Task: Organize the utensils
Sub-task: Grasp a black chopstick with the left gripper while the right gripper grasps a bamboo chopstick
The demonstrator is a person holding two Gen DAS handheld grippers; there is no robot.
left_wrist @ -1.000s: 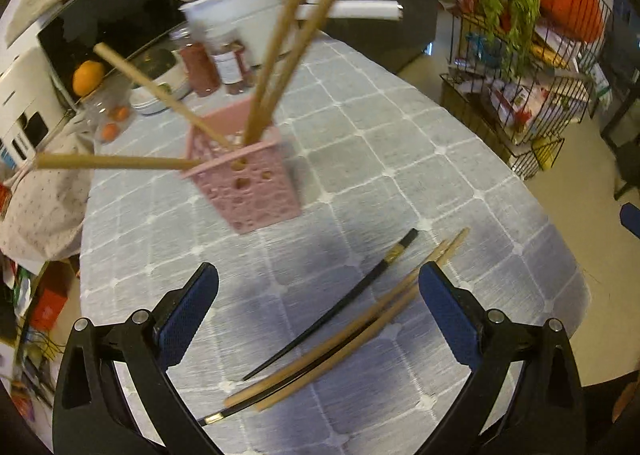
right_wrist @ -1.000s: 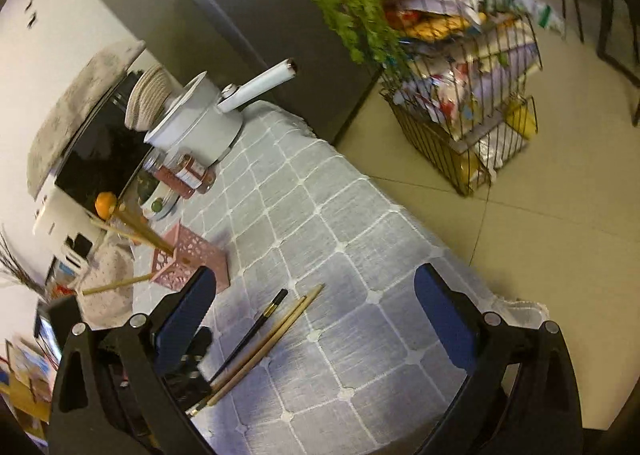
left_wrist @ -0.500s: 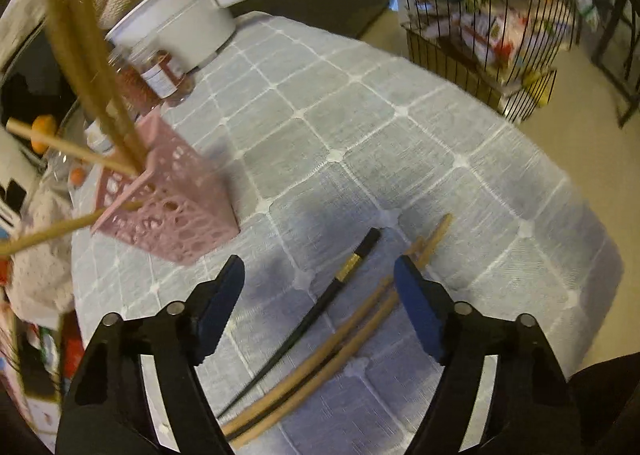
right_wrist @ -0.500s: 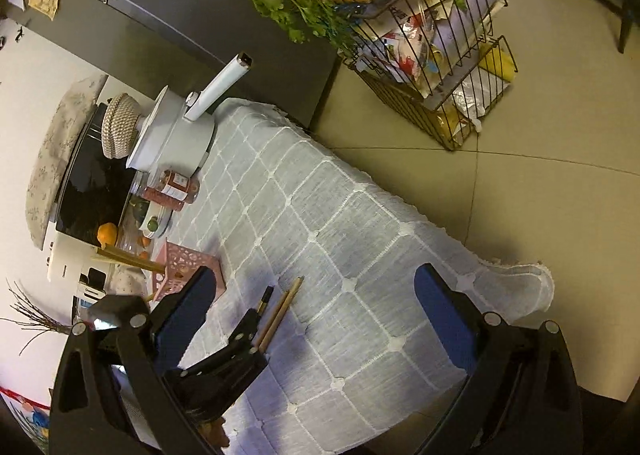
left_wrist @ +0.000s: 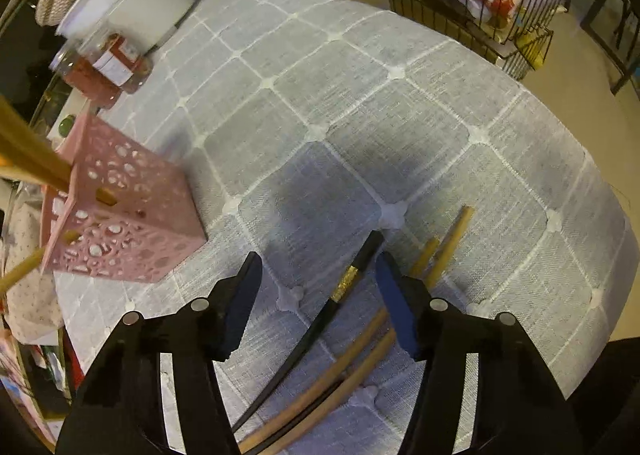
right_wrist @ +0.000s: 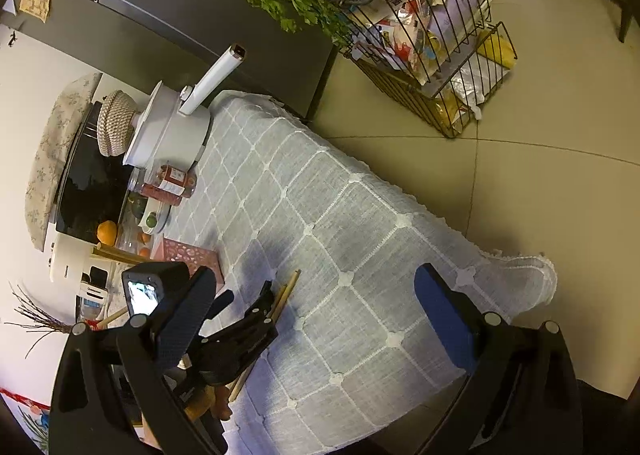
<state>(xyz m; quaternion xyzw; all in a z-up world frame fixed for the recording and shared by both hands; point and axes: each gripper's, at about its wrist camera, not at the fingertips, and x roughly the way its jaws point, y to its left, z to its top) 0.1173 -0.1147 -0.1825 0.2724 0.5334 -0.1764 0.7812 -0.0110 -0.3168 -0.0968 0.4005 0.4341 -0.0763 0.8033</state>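
A black chopstick (left_wrist: 352, 279) with a gold band lies on the grey checked tablecloth (left_wrist: 360, 103), between the fingers of my left gripper (left_wrist: 320, 295), which is open and low over it. Wooden chopsticks (left_wrist: 448, 247) lie just right of it, partly under the right finger. A pink perforated holder (left_wrist: 124, 223) with wooden chopsticks (left_wrist: 36, 171) in it stands to the left. My right gripper (right_wrist: 316, 315) is open and empty, high above the table's front edge. The right wrist view shows the left gripper (right_wrist: 248, 331) over the wooden chopsticks (right_wrist: 288, 291) and the holder (right_wrist: 188, 255).
A white saucepan (left_wrist: 132, 3) and red-labelled jars (left_wrist: 104, 71) stand at the table's far left. A wire rack (right_wrist: 432, 39) full of packets stands on the floor to the right. A dark cabinet (right_wrist: 180, 15) is behind the table.
My left gripper has come down and forward over the loose chopsticks, and its fingers have narrowed around the black one. The right gripper has risen and stays open.
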